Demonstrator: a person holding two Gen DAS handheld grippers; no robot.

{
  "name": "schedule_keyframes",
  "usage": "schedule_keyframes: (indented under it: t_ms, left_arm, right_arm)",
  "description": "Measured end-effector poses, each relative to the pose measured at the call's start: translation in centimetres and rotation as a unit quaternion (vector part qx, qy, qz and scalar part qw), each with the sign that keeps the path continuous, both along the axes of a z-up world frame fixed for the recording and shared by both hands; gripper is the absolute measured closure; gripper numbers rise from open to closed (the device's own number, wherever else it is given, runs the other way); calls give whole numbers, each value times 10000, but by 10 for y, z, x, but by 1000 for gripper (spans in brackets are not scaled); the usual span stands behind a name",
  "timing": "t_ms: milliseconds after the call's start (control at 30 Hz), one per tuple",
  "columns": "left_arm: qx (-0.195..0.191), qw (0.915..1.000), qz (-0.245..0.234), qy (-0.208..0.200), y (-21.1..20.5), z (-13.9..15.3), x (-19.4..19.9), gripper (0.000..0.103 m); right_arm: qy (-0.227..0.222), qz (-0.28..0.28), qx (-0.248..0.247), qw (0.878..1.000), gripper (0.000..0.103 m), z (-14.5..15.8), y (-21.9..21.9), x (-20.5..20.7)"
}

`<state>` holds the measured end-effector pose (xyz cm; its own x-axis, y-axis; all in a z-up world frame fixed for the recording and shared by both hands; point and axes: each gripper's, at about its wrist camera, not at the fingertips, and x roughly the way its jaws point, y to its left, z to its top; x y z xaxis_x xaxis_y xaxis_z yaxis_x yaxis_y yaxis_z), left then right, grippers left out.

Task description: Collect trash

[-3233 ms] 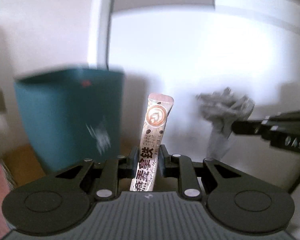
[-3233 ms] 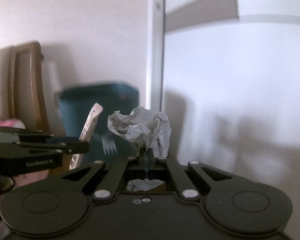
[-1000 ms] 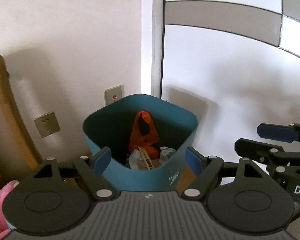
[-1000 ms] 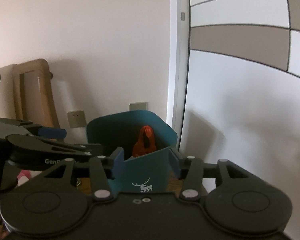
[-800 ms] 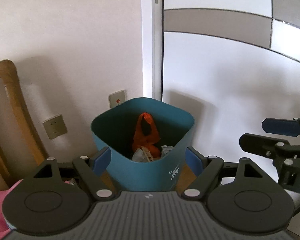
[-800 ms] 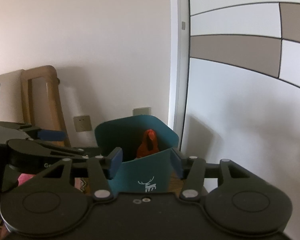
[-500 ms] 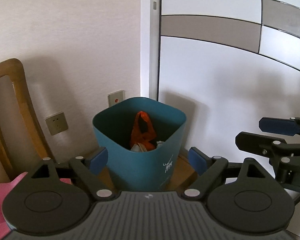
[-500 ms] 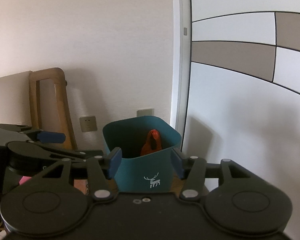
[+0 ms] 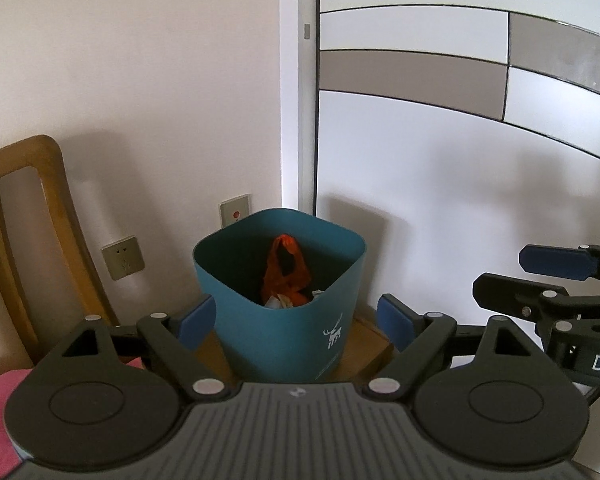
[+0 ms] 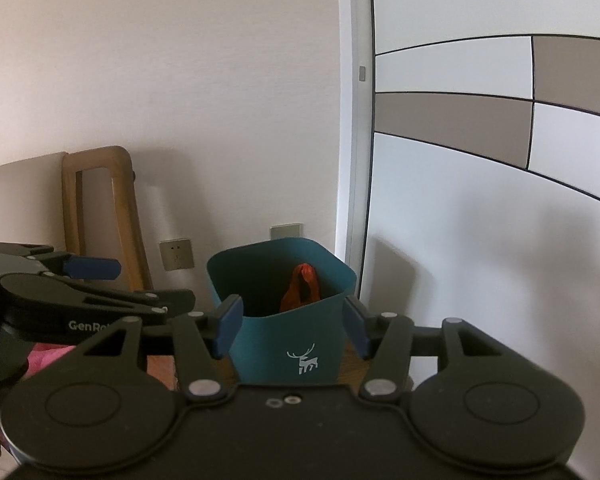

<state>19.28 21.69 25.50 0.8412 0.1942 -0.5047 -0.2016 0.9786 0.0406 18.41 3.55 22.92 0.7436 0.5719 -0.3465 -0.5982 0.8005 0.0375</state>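
Teal plastic wastebasket [image 9: 288, 320] with white deer print stands on the floor at a wall corner, orange bag [image 9: 286, 272] inside; left gripper [image 9: 296, 318] and right gripper [image 10: 292, 324] both spread wide, holding nothing.

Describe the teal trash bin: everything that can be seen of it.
The teal trash bin is a smooth, plastic-looking container with rounded corners and a wide open top, no lid. A small white deer logo marks its front. It stands upright on a wooden floor, in the corner by a beige wall and a white panelled door. Inside are an orange bag and some pale crumpled scraps. Neither hand-held gripper touches it.
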Motion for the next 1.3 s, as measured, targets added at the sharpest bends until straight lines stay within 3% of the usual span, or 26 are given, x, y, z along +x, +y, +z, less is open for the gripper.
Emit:
schedule_keyframes:
  t_ms: [1300]
  left_arm:
    - [-164,9998,28,-143,0,19,-9,15]
  right_arm:
    - [-37,-62,109,9999,48,7,-8,-11]
